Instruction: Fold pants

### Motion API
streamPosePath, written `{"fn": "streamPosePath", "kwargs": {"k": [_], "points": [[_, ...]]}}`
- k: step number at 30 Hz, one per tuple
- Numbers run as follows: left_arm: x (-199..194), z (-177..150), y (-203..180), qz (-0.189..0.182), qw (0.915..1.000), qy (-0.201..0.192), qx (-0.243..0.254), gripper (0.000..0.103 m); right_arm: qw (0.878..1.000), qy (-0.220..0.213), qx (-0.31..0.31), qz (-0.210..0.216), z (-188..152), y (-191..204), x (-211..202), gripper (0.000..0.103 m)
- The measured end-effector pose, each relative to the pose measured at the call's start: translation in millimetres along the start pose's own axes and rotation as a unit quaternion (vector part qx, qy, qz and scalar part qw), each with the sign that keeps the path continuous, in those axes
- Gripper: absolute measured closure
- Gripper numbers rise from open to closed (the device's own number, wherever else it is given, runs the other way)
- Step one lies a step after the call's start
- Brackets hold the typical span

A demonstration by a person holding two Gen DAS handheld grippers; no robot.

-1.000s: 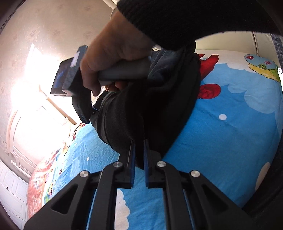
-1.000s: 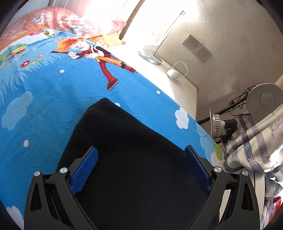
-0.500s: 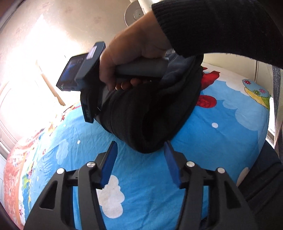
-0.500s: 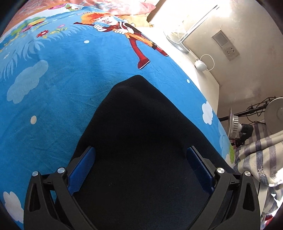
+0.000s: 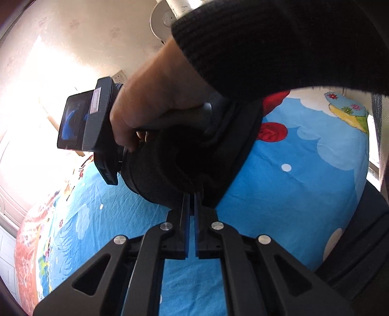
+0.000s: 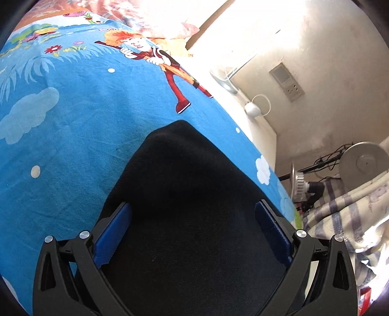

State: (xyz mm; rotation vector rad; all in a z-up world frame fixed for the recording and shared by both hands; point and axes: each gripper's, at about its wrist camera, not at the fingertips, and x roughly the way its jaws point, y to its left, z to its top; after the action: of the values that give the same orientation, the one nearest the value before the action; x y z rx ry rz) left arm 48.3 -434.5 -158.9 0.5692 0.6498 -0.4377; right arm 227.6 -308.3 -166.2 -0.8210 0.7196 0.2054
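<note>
The black pants (image 5: pixel 184 167) lie folded in a thick bundle on the blue cartoon bedsheet (image 5: pixel 304 175). My left gripper (image 5: pixel 192 198) is shut, its blue pads pinching the bundle's near edge. A hand (image 5: pixel 150 102) in a black sleeve holds the right gripper's body (image 5: pixel 97 121) on top of the bundle, where its fingers are hidden. In the right wrist view my right gripper (image 6: pixel 192 233) stands wide open over the flat black pants (image 6: pixel 189 189). Its blue pads (image 6: pixel 111 238) sit at either side without pressing on the cloth.
The bedsheet (image 6: pixel 60 145) spreads to the left, with pink pillows (image 6: pixel 158 21) at its far end. Past the bed's right edge are a wall socket (image 6: pixel 287 80), a white plug with its cable (image 6: pixel 252 109), a lamp (image 6: pixel 299 182) and a striped cloth (image 6: pixel 345 214).
My left jaws were shut on the pants, opened and drew back half a second ago, and have shut again at the bundle's edge. The right gripper sank closer over the pants, still open.
</note>
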Motion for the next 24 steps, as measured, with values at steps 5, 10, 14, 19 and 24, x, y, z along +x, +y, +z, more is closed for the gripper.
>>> {"fn": "streamPosePath", "kwargs": {"k": [5,10,14,19,24], "points": [[-29.0,-3.8,6.0,0.0,0.9999,-0.017,0.003,0.097,0.984,-0.039,0.157,0.072,-30.1,-74.4,-59.2,0.007],[-12.7,-38.8,147.8,-0.1,0.9349,-0.021,-0.34,0.081,0.986,0.013,0.145,0.087,-99.2,-54.2,-95.1,0.006],[71.2,-78.2,219.4,-0.268,0.7773,-0.011,-0.569,0.083,0.981,0.03,0.169,0.088,-130.5,-35.3,-98.8,0.006],[153.2,-75.0,230.0,-0.348,0.6884,0.038,-0.635,0.073,0.976,0.035,0.181,0.119,-142.6,-32.9,-87.8,0.005],[189.6,-36.7,269.0,-0.327,0.7187,0.06,-0.611,0.075,0.98,0.039,0.162,0.107,-141.9,-22.4,-87.8,0.004]]}}
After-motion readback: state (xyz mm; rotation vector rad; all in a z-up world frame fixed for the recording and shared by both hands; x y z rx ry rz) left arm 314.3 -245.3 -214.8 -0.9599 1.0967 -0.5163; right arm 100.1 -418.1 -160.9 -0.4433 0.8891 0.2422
